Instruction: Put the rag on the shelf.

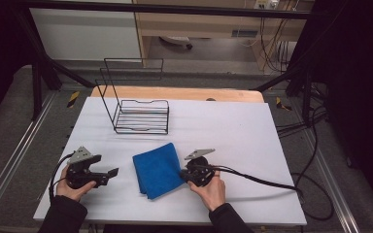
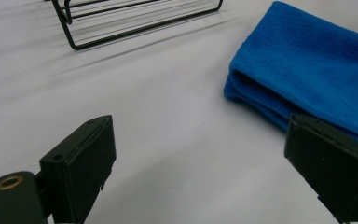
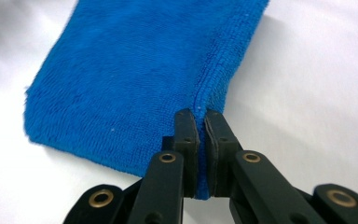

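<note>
- In the right gripper view, my right tongs [image 3: 200,116] clamp the folded blue cloth [image 3: 135,79] at its edge, a pinch that the high view hides.
- My left tongs [image 1: 110,174] stand released.
- The cloth lies flat and plush on the white table [image 1: 233,131].

One blue cloth [image 1: 158,169], one wire rack [image 1: 135,109], two grippers: left gripper [image 1: 110,173], right gripper [image 1: 183,174].
</note>
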`<action>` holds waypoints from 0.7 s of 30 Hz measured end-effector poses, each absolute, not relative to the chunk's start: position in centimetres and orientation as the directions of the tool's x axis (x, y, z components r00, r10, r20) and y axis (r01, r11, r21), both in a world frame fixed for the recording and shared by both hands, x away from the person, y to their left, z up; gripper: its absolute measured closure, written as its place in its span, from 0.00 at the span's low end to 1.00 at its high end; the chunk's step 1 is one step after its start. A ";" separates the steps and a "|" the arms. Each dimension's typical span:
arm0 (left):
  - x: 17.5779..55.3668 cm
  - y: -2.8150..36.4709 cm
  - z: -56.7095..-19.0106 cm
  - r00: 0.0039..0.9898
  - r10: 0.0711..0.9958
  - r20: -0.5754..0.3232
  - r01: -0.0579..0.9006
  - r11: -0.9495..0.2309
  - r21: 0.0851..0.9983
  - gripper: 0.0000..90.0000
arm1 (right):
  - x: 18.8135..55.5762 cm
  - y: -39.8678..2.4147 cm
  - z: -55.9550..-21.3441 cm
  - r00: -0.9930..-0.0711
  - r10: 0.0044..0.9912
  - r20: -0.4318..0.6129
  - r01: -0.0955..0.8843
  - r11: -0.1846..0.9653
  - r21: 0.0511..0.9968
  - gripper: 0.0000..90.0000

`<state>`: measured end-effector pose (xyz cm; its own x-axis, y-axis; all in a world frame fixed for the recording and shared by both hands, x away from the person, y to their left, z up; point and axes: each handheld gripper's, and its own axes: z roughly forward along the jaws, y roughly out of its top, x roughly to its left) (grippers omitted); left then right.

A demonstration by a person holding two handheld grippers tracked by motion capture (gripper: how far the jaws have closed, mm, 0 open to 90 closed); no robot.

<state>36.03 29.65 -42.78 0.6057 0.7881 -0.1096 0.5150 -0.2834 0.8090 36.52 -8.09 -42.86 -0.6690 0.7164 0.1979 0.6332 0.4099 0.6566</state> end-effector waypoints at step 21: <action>37.2 26.3 -41.4 0.612 0.782 -0.118 0.526 -0.292 0.799 0.10 | 40.0 -11.8 -42.7 -0.679 0.723 0.131 0.529 0.357 0.770 0.50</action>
<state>37.23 26.27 -41.42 0.6118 0.7822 -0.1176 0.5263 -0.2916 0.7987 40.01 -11.76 -42.69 -0.6785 0.7227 0.1313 0.5291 0.3569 0.7698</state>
